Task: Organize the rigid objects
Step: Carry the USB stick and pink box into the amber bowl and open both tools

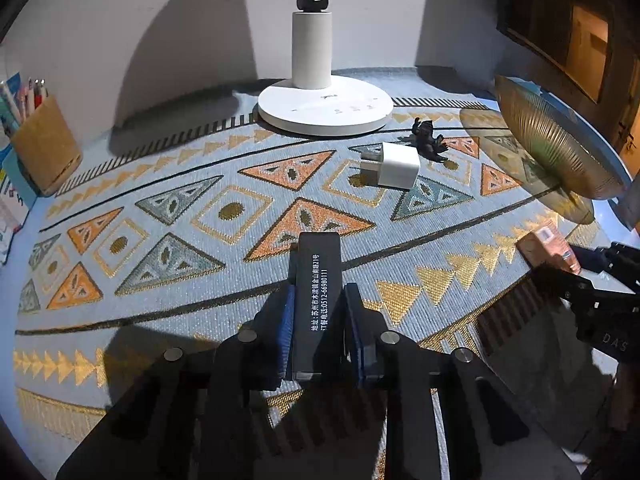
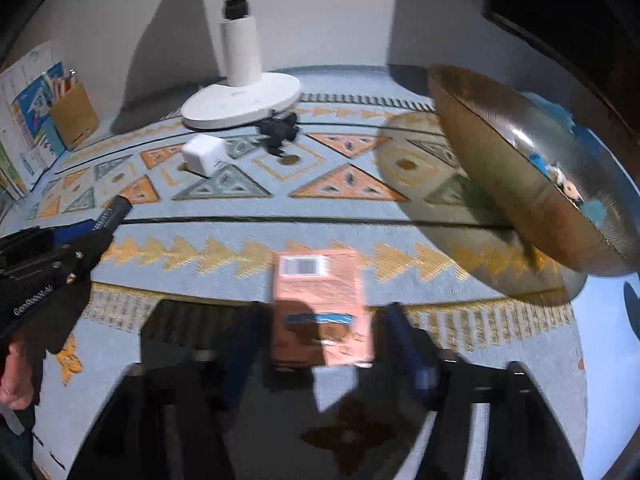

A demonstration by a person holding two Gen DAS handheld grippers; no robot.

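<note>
Left gripper [image 1: 316, 320] clamping a black bar [image 1: 317, 292], right gripper [image 2: 320, 332] seemingly gripping a blurred pink box [image 2: 320, 304], patterned mat [image 1: 180, 208] lying open leftward, bronze bowl [image 2: 520, 168] crowding the right edge.

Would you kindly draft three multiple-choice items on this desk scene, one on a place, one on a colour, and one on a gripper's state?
1. Where does the white charger cube lie?
A. inside the bowl
B. on the patterned mat, in front of the lamp base
C. in the pen holder

2. What colour is the box between the right gripper's fingers?
A. pink
B. green
C. black

3. What is the left gripper doing?
A. hanging open over bare mat
B. gripping the charger
C. shut on a black bar with white print

Answers:
1 B: the cube sits on the mat just in front of the white lamp base.
2 A: the carton's faces are pink, with a barcode label.
3 C: both blue pads press the sides of the black bar.
</note>
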